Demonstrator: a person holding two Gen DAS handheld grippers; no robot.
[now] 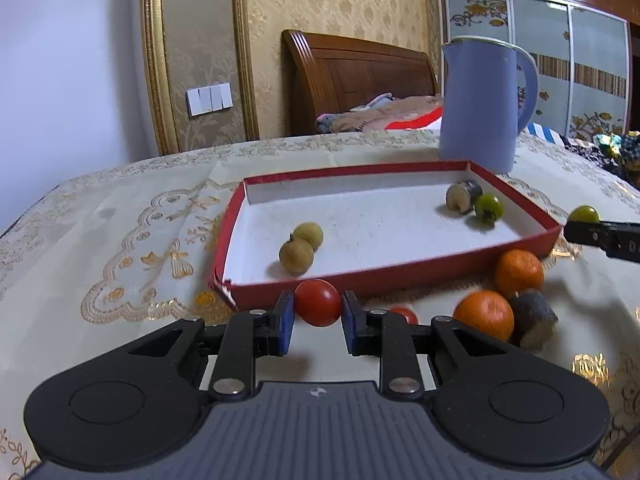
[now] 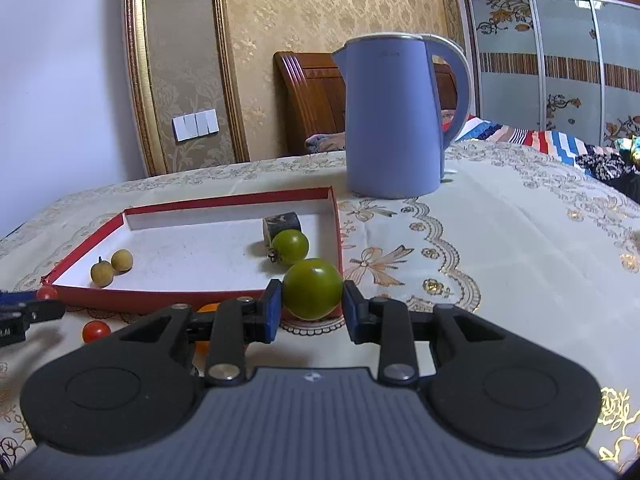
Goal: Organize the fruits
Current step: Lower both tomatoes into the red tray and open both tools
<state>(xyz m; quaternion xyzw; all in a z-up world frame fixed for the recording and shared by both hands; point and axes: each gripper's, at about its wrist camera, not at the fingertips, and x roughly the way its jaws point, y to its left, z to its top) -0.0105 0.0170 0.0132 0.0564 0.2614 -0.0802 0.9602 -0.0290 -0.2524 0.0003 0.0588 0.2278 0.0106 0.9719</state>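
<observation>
A red-walled, white-floored tray lies on the table. In it are two tan longans, a grey cut stalk piece and a green tomato. My left gripper is shut on a red tomato just before the tray's near wall. My right gripper is shut on a green tomato at the tray's right corner.
On the cloth before the tray lie two oranges, a second stalk piece and a small red tomato. A blue kettle stands behind the tray. A bed lies beyond the table.
</observation>
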